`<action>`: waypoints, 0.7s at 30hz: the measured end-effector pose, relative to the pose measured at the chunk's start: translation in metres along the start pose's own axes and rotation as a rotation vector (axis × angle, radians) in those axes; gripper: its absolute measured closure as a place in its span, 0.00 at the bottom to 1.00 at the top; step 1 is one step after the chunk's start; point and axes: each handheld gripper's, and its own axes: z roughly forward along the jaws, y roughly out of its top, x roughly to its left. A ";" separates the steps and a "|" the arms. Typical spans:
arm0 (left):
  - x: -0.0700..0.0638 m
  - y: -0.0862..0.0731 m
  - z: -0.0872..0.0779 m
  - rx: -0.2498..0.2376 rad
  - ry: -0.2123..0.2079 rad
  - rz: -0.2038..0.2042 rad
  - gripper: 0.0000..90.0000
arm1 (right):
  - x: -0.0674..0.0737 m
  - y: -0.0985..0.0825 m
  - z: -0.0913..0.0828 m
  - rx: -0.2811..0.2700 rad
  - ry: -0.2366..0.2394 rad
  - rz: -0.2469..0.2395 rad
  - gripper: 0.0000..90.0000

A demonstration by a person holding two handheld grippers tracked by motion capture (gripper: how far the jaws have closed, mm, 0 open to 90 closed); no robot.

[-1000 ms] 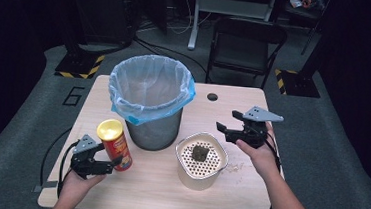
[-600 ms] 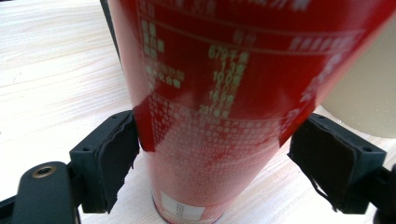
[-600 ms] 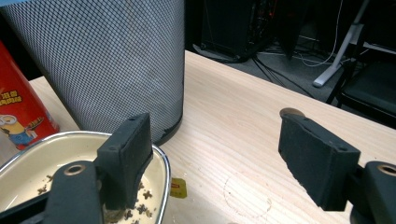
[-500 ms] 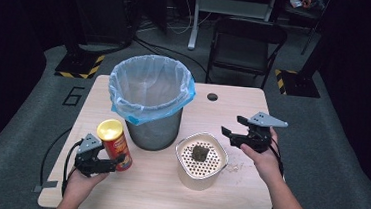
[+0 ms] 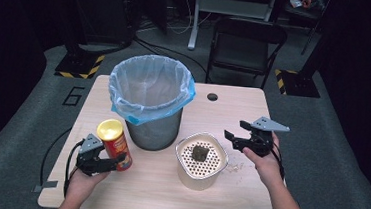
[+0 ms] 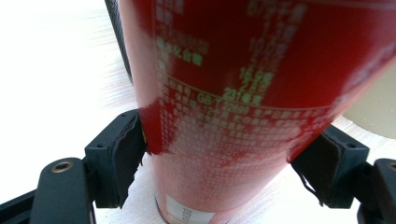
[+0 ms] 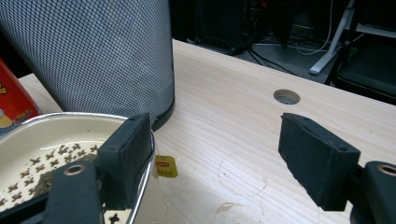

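Red can (image 5: 114, 144): stands upright at the near left of the bench (image 5: 233, 108), yellow lid on top, just near-left of the bin.
Left gripper (image 5: 103, 159): its jaws are closed on the lower part of the red can (image 6: 233, 107), a black pad pressed against each side; the can's base rests on the bench.
Right gripper (image 5: 237, 132): held above the right side of the bench, just right of the strainer pot, pointing left; its jaws stand partly apart with nothing between them.
Strainer pot (image 5: 201, 159): cream, with a perforated insert and a dark soggy lump (image 5: 200, 152) in the middle, near centre of the bench.
Tea bag tag (image 7: 165, 166): yellow, hanging at the pot's rim beside the right gripper's one jaw.
Bin (image 5: 149, 99): mesh, lined with a blue bag, far left of centre.
Bench hole (image 5: 212, 96): round, far of the pot.
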 end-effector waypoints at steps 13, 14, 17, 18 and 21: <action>0.001 0.006 -0.013 0.009 0.014 0.001 0.26 | -0.002 -0.020 -0.002 0.021 -0.037 -0.009 0.28; 0.001 0.007 -0.014 0.014 0.015 0.000 0.26 | -0.002 -0.020 -0.002 0.021 -0.037 -0.009 0.28; 0.002 0.014 -0.021 0.019 0.019 -0.010 0.26 | -0.002 -0.023 0.001 0.029 -0.043 -0.010 0.28; 0.002 0.016 -0.023 0.019 0.020 -0.014 0.26 | -0.002 -0.023 0.001 0.030 -0.042 -0.010 0.28; 0.003 0.021 -0.026 0.020 0.026 -0.013 0.26 | -0.002 -0.023 0.001 0.028 -0.042 -0.011 0.28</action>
